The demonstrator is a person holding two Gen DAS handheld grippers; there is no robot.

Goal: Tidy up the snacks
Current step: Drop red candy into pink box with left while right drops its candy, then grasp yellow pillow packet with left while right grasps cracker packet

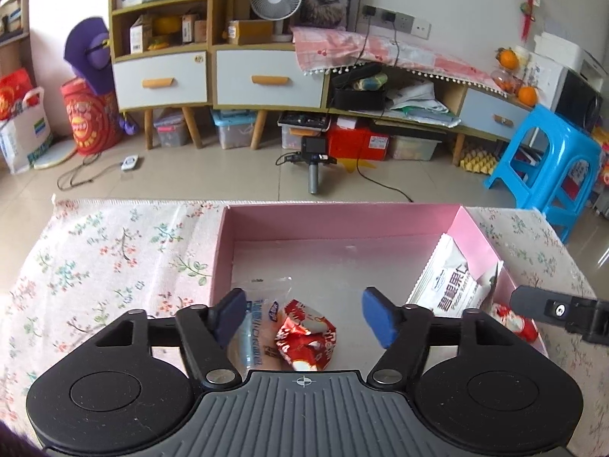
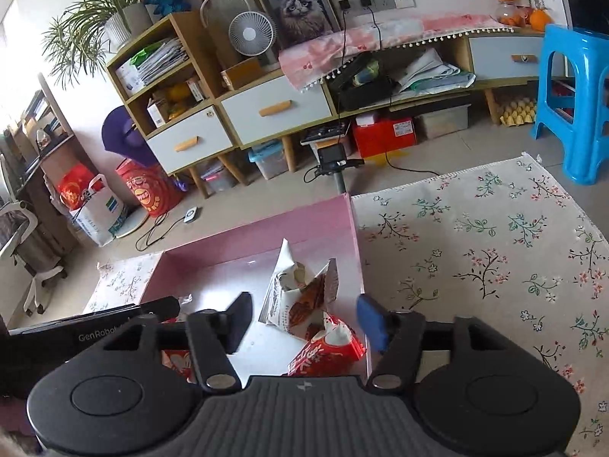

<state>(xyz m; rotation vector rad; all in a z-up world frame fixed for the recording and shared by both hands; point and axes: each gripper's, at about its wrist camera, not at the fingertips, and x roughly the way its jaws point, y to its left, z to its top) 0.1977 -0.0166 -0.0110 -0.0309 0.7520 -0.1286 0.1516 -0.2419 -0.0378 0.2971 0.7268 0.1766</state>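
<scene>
- My left gripper (image 1: pixel 304 314) gapes wide over the pink box (image 1: pixel 342 221); the red snack packet (image 1: pixel 304 337) lies loose between the pads at lower centre, long axis slanting upper-right.
- My right gripper (image 2: pixel 304 318) stands parted, gripping nothing; a white nut pouch (image 2: pixel 293 289) leans by the box's right wall, pointing upward.

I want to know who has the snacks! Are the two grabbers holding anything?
No. The left gripper and right gripper are both open; the snack packets lie loose in the pink box.

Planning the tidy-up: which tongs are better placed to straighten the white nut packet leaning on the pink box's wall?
Right tongs: the white nut packet lies just ahead between open jaws; from the left tongs it sits off sideways.
</scene>
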